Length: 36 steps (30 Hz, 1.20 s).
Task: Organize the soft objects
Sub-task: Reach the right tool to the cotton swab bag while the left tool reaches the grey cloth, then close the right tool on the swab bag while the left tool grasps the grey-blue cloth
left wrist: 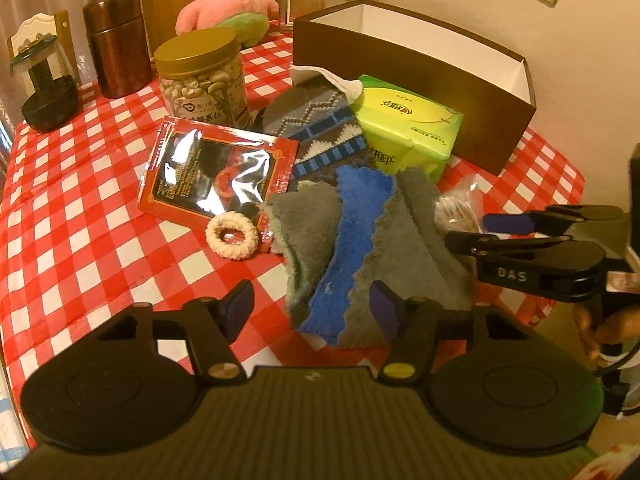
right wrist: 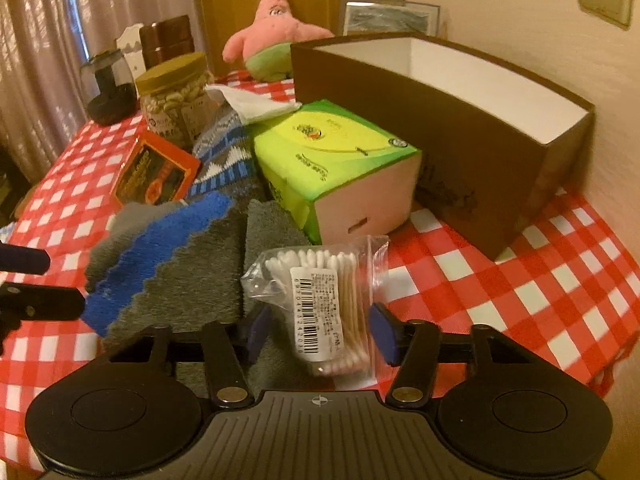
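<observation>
A fluffy grey and blue cloth (left wrist: 360,248) lies crumpled on the checked tablecloth. My left gripper (left wrist: 312,308) stands open over its near edge, one pad beside the fabric, the other clear of it. A clear bag of cotton swabs (right wrist: 320,300) rests on the same cloth (right wrist: 168,264), between the pads of my right gripper (right wrist: 320,330), which is open and not squeezing it. A knit patterned sock (left wrist: 320,128), a cream scrunchie (left wrist: 232,236) and a pink starfish plush (left wrist: 224,4) lie farther back. An empty brown box (left wrist: 400,80) stands at the back right.
A green tissue box (left wrist: 408,128) sits against the brown box. A red foil packet (left wrist: 216,176), a nut jar (left wrist: 200,80), a dark canister (left wrist: 116,44) and a glass pot (left wrist: 44,84) crowd the left. The table edge (right wrist: 592,380) drops off at right.
</observation>
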### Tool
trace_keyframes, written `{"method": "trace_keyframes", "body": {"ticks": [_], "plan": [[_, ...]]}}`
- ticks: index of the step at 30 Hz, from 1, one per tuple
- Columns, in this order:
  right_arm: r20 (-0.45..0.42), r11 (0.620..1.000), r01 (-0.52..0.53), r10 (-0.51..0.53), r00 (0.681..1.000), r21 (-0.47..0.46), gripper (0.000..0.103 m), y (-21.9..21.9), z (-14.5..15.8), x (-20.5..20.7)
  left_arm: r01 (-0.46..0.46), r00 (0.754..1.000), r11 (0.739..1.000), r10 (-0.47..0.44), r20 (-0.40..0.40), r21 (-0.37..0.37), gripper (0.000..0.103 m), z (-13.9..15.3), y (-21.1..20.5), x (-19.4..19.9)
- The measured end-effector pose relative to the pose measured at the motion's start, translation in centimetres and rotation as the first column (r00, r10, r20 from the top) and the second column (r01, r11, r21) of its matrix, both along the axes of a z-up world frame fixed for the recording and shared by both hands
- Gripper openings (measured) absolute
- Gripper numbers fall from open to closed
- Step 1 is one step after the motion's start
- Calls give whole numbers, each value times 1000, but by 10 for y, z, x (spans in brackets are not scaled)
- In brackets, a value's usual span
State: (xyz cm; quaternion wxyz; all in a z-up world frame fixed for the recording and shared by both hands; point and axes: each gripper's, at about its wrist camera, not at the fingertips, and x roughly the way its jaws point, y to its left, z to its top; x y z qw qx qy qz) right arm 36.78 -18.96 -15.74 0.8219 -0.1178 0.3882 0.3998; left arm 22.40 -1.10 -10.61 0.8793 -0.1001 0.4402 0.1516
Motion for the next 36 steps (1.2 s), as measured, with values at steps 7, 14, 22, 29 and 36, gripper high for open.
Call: {"method": "trace_keyframes", "body": {"ticks": [7, 14, 22, 29, 36], "plan": [[-3, 999, -35, 35, 999, 24, 25, -12, -4, 13, 63, 998, 997, -64, 19, 42, 59, -1, -21, 12], [-24, 998, 31, -30, 999, 50, 25, -45, 8, 27, 116, 993, 992, -117, 11, 55, 59, -14, -36, 32], [-74, 995, 92, -89, 993, 44, 25, -76, 3, 31, 125, 991, 989, -121, -56, 84, 56, -48, -42, 48], [-78, 993, 107, -103, 992, 45, 25, -85, 3, 27, 171, 985, 983, -168, -50, 69, 8, -53, -48, 49], [-67, 990, 123, -119, 991, 62, 25, -86, 8, 26, 191, 980, 981, -193, 54, 29, 3, -13, -42, 37]]}}
